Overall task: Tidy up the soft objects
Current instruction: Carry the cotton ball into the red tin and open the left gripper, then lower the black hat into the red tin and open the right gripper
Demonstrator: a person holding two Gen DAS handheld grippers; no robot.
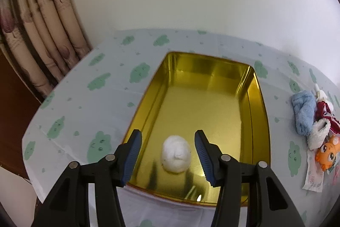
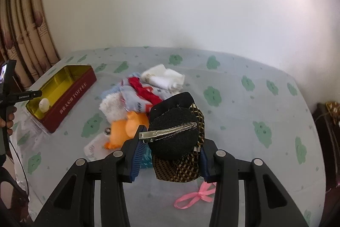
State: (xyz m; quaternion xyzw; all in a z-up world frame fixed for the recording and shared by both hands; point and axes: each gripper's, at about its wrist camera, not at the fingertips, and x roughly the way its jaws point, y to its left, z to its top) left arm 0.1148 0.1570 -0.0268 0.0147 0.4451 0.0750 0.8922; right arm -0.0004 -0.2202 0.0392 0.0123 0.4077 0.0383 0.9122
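Right gripper (image 2: 170, 154) closest to lens, fingers clamped on a black felt hair clip (image 2: 173, 135) with a metal alligator clip on its back and brown checkered fabric hanging below; held up above the table, nothing under it but tablecloth (image 2: 244, 112). Pink ribbon (image 2: 194, 197) lies on the cloth near edge, just right of center. Sock pile (image 2: 148, 90) with orange plush toy (image 2: 125, 129) sits farther back, center-left. Red tin (image 2: 63, 95) far left, gold inside, white ball (image 2: 44, 104) in it.

Left gripper (image 1: 167, 154) fingers apart, holding nothing, hovering over the near end of the tin (image 1: 260, 112); white ball (image 1: 176, 153) lies on the tin floor between the spread fingers, looks released, not touched.

Step, my read: one item deposited, hair clip picked and in transit. Next move calls for carrying the clip left to the tin and dropping it in a bare part; left gripper should clear out of the way first or they may bump.

View differences: left wrist shows the tin interior in full, mostly bare, and only the edge of the pile at far right (image 1: 306, 114). Right wrist shows the tin's red outer wall with lettering, the whole pile, ribbon, and the person's left hand (image 2: 8, 118) on the other tool.
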